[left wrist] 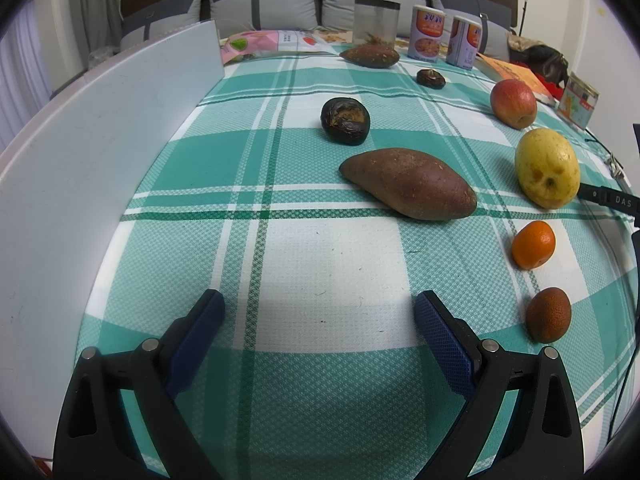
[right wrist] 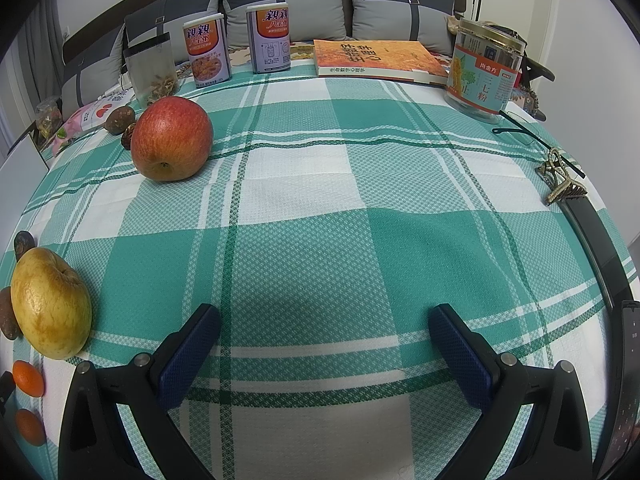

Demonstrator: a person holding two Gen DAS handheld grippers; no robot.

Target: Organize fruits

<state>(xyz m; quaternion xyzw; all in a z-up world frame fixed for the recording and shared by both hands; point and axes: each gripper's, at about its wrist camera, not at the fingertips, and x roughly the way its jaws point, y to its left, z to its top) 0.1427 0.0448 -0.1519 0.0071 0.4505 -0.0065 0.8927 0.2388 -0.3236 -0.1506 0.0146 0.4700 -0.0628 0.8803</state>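
My left gripper (left wrist: 318, 312) is open and empty above the checked cloth. Ahead of it lie a sweet potato (left wrist: 408, 183) and a dark wrinkled fruit (left wrist: 345, 121). On the right runs a row: red apple (left wrist: 513, 103), yellow pear (left wrist: 547, 168), small orange (left wrist: 533, 245), brown round fruit (left wrist: 547, 314). A second sweet potato (left wrist: 370, 56) and a small dark fruit (left wrist: 431, 78) lie farther back. My right gripper (right wrist: 324, 328) is open and empty. The apple (right wrist: 171, 144) is far left of it, the pear (right wrist: 50, 304) near left, the orange (right wrist: 28, 378) at the left edge.
A white board (left wrist: 100, 152) stands along the left. At the back are two cans (right wrist: 208, 52), a clear jar (right wrist: 154, 72), an orange book (right wrist: 376, 58) and a labelled tub (right wrist: 482, 72). Glasses (right wrist: 520, 130), a hair clip (right wrist: 560, 182) and a black device (right wrist: 600, 248) lie at the right.
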